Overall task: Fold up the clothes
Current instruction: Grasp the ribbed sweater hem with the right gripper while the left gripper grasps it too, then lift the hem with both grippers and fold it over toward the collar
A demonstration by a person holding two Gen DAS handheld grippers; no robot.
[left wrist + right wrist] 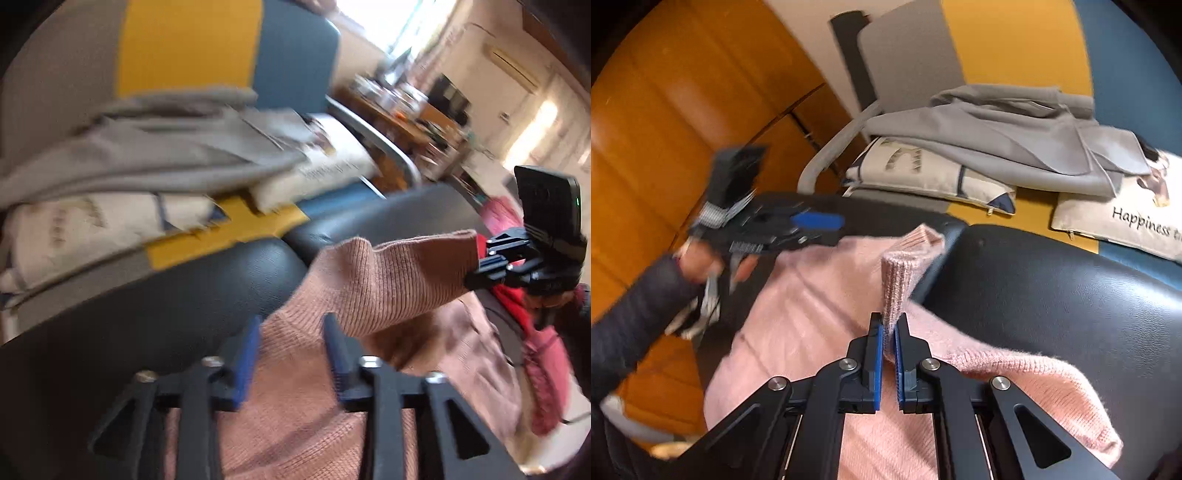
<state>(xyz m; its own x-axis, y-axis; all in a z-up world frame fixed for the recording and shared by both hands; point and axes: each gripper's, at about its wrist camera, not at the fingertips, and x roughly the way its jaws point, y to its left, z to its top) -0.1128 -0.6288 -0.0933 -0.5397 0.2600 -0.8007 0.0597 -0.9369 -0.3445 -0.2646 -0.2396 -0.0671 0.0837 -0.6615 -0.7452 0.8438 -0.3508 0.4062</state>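
A pink knitted sweater [812, 314] lies on a black padded seat [1052, 295]. My right gripper [890, 319] is shut on the sweater's ribbed sleeve cuff [905, 266], which stands up from between the blue pads. In the left wrist view the sleeve [388, 273] stretches right, up to the right gripper [480, 273]. My left gripper [293, 321] is open, its fingers spread just above the sweater body, with knit showing in the gap. From the right wrist view the left gripper [798, 225] is blurred, held by a hand at the sweater's far left edge.
A grey garment [1015, 140] lies folded on two printed cushions [1126, 218] on a yellow, blue and grey bench behind the seat. Orange wooden panels [665, 129] stand to the left. A cluttered table [406, 110] shows far off. A red padded garment [543, 369] is at the right.
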